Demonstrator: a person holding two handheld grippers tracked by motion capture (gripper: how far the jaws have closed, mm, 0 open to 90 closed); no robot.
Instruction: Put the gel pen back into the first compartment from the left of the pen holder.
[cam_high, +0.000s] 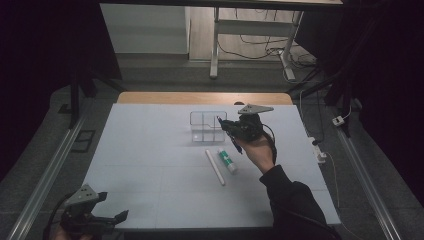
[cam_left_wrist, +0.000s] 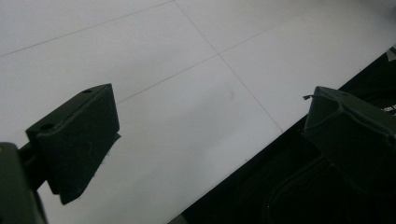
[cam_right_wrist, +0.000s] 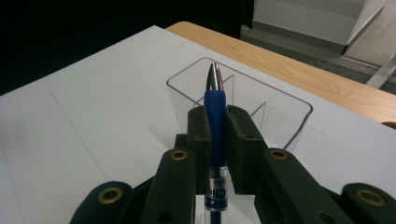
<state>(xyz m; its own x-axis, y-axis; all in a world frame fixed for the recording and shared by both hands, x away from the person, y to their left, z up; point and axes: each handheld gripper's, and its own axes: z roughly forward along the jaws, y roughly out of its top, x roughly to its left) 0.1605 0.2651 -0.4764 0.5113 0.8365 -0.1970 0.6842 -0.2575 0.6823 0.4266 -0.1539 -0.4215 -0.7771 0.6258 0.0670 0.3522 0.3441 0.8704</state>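
My right gripper (cam_high: 224, 126) is raised over the white table, shut on a blue pen (cam_high: 236, 145). In the right gripper view the pen (cam_right_wrist: 215, 105) stands between the two pads (cam_right_wrist: 199, 135), its silver tip pointing at a clear divided container (cam_right_wrist: 286, 96) just beyond. From above, that container (cam_high: 201, 115) stands at the table's far middle, just left of the gripper. My left gripper (cam_high: 107, 216) rests at the near left corner, open; in its own view the left gripper (cam_left_wrist: 210, 126) has wide jaws with only bare table between them.
A white stick (cam_high: 215, 167) and a glue stick with a green label (cam_high: 227, 160) lie side by side on the white table (cam_high: 150, 165), near the person's right wrist. A wooden strip (cam_high: 165, 98) borders the far edge. Dark floor and cables surround the table.
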